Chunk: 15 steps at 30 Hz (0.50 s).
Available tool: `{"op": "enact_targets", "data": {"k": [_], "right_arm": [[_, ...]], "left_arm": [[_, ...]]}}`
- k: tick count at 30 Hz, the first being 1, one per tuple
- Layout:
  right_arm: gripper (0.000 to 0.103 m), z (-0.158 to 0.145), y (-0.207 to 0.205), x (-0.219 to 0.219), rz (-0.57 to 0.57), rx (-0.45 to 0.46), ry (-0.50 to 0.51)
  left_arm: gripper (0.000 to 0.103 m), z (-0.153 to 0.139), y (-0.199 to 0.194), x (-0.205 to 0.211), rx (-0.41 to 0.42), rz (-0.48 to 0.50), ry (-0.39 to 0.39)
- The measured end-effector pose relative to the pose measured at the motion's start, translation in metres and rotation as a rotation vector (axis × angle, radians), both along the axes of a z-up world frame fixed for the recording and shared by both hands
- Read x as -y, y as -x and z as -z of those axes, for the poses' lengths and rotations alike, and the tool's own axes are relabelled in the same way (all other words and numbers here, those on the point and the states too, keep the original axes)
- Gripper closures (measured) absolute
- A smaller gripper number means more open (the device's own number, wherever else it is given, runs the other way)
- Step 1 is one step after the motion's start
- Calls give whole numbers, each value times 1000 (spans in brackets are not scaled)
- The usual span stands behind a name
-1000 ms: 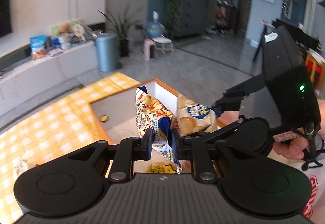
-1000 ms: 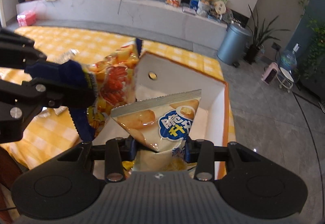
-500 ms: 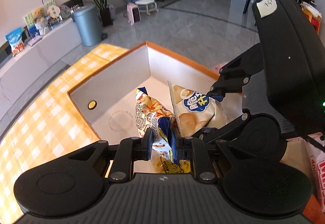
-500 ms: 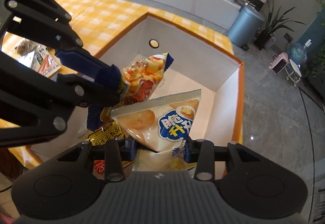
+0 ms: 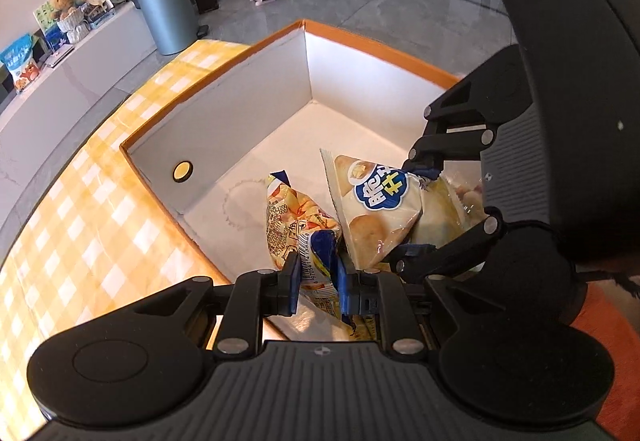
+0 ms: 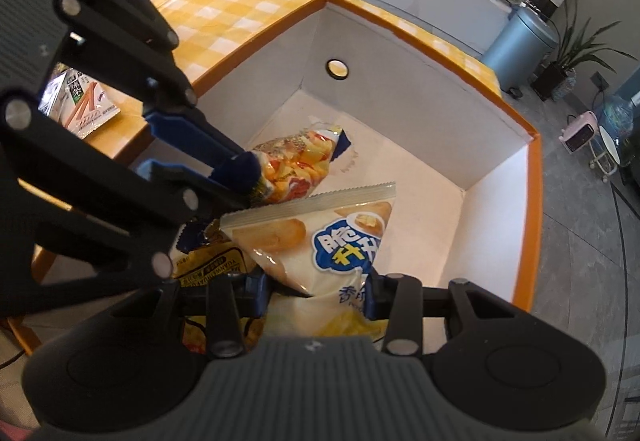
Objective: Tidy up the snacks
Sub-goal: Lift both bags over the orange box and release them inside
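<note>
left wrist view: left gripper [image 5: 318,275] is pinched tight on the crimped end of a yellow-and-blue snack bag [image 5: 298,225], bag hanging into the orange-rimmed box [image 5: 240,61]. its free end looks close to the white floor of the box, can't tell if it touches. the right gripper [image 5: 416,209] comes in from the right, clamped on a pale cracker bag [image 5: 376,209] that sits just beside and partly over the first bag. box stands on a yellow checked tablecloth [image 5: 92,225].

right wrist view: right gripper's jaws are narrow, closed on the bottom seam of the cracker bag [image 6: 332,241], bag tip pointing into the box. the left gripper's blue pads [image 6: 236,171] hold the other bag further in, toward the wall with the round hole [image 6: 337,68]. another yellow packet [image 6: 212,261] already lies low in the box under both. one more snack pack [image 6: 82,101] is still out on the table.

my read, step is the drop-in. do it well: get both bags low before letting go so they lie flat, not propped on each other. release the left one first, it's underneath. lift straight out, the two grippers are crowded and could snag a seam or each other.
</note>
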State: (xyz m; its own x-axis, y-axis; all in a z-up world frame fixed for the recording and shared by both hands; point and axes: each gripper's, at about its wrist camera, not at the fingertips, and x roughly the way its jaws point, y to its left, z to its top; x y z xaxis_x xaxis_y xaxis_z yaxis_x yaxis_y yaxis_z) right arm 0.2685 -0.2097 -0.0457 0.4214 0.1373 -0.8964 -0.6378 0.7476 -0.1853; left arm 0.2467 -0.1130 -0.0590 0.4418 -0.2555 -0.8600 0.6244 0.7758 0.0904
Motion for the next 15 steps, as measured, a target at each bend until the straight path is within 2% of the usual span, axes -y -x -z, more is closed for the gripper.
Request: {"op": "enact_targets", "data": {"k": [9,11,15], "right_arm": [[62,10,5,-12,-28,-12,14],[57,8,5,-12,-27,-12,8],[53,3,3,-7,-6,-26,-21]], "left_arm": [[82,1,5,2,16,3,-5],[81,-1,6,1,18,-3,3],[72,-6,8,-1,28,-19,13]]}}
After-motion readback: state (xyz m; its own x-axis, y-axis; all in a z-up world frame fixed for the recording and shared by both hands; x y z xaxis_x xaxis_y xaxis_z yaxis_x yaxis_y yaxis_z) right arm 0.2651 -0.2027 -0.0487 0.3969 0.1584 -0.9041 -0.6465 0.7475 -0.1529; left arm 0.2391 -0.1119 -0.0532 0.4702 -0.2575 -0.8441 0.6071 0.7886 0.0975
